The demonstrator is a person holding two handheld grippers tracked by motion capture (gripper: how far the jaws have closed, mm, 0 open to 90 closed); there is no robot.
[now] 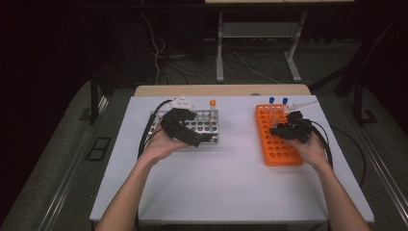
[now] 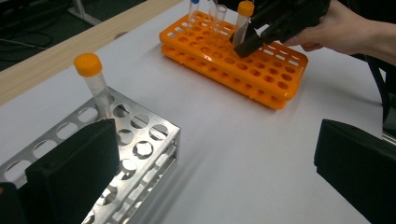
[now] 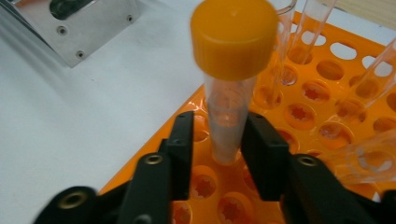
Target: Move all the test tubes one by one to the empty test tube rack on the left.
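the right gripper (image 3: 217, 140) is clenching an orange-capped tube (image 3: 231, 74), its two black jaws pressing on the clear body low down, one on each side. the tube is standing nearly upright with its bottom end at a hole near the front edge of the orange rack (image 3: 336, 107), and its cap is rising well above the jaws. the left gripper view is showing the same tube (image 2: 243, 23) over the far part of the orange rack (image 2: 261, 79), with the right gripper (image 2: 247, 44) closing around it. other clear tubes are standing just beside it in the rack.

the left gripper (image 1: 185, 130) is hovering over the metal rack (image 1: 204, 126) on the white tabletop (image 1: 226, 178), its jaws standing wide apart and released, grasping nothing. a second orange-capped tube (image 2: 93, 79) is sitting upright in a corner hole of the metal rack (image 2: 140, 140).
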